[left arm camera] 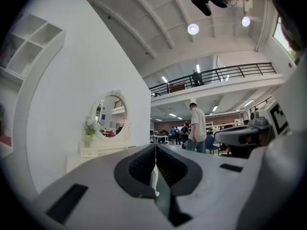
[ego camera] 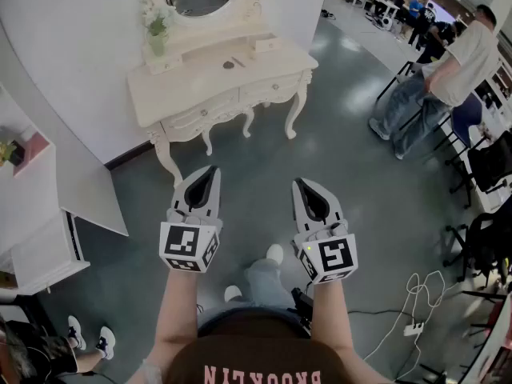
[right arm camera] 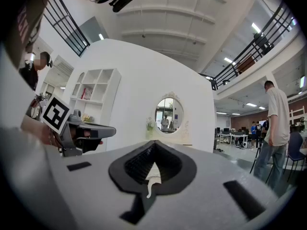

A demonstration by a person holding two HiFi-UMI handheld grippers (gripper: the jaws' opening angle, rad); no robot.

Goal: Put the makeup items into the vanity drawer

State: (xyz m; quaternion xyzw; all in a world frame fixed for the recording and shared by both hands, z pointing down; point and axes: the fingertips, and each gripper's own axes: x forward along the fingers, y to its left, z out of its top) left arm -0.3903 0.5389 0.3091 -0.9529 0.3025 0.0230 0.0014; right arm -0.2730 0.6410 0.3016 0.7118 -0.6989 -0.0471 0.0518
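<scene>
The cream vanity table (ego camera: 192, 94) with an oval mirror stands against the white wall, well ahead of both grippers. On its top lie a small dark round item (ego camera: 229, 64) and a thin stick-like item (ego camera: 238, 59); small cream boxes (ego camera: 268, 45) sit at the back. Its front drawers (ego camera: 270, 89) look closed. My left gripper (ego camera: 213, 169) and right gripper (ego camera: 298, 182) are held side by side in the air over the grey floor, both shut and holding nothing. In the left gripper view the shut jaws point at the vanity (left arm camera: 98, 151); the right gripper view shows its mirror (right arm camera: 169, 115).
A vase of white flowers (ego camera: 156, 29) stands on the vanity's left end. A white shelf unit (ego camera: 36, 214) is at the left. A person (ego camera: 452, 66) stands at the right among black chairs (ego camera: 490, 166). White cables (ego camera: 418, 298) lie on the floor.
</scene>
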